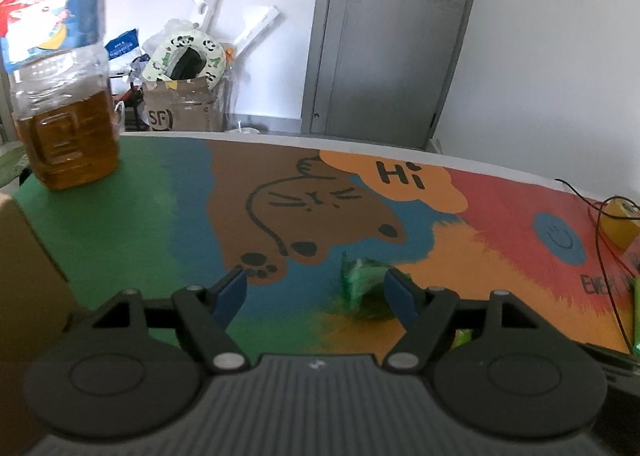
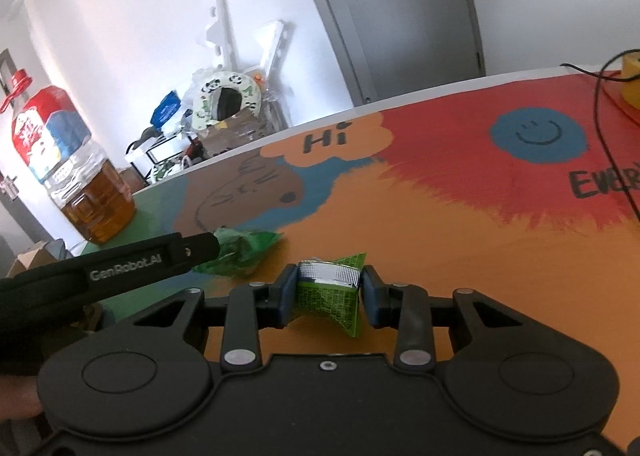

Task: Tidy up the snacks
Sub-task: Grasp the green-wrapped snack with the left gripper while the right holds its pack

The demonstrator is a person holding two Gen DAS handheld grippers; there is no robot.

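Your table mat (image 1: 132, 192), w/ green, blue, brown, orange and red patches, a cartoon animal and an orange "Hi" bubble (image 1: 396, 176), fills both views. Behind it: grey door (image 1: 392, 36), white wall, a cardboard box (image 1: 180, 112) stuffed w/ clutter on the floor.

Big oil bottle (image 1: 60, 68), red/blue label, amber liquid in the lower part, stands upright on the green patch at the far left corner, well apart from the grippers. Right-wrist view shows its red cap and handle too.

Your left gripper (image 1: 316, 284) has its blue pads spread wide, nothing clamped between them. A crumpled green wrapper (image 1: 360, 284) lies on the mat inside that gap, right up against the right-side pad (image 1: 400, 296); it's blurred, so can't tell if it actually touches. In the right-wrist view the same wrapper sits at the tip of the left gripper's black finger (image 2: 200, 246), on the blue/orange border.

Your right gripper (image 2: 330, 292) is clenched on a small green snack packet (image 2: 332, 296) w/ a silver foil band across its top; both pads press its sides, packet low over the orange patch.

Far right: yellow object (image 1: 620, 220) w/ thin red and black wires (image 1: 600, 240) running across the red patch.
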